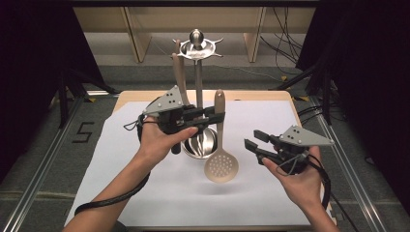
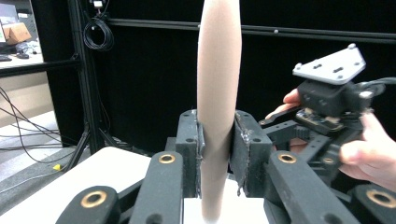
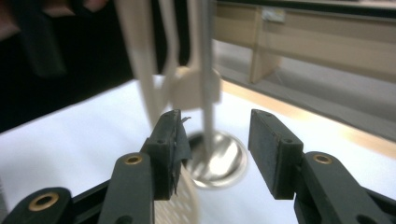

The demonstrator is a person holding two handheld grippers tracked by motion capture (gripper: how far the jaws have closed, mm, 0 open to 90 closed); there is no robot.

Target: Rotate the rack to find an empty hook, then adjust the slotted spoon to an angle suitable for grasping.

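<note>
The left gripper (image 1: 212,116) is clenched on the handle of the slotted spoon (image 1: 221,145), its pads pressed against either side of the beige shaft (the left gripper view shows this best). From that grip the spoon hangs nearly upright, handle tip up and perforated bowl down, just above the white sheet (image 1: 145,183) and in front of the round base of the utensil stand (image 1: 197,72). The right gripper (image 1: 254,139) sits off to the spoon's right, well apart, jaws spread with nothing between them. The stand's hooked crown lies up and behind the handle tip, so hanging it looks like the left hand's job.
</note>
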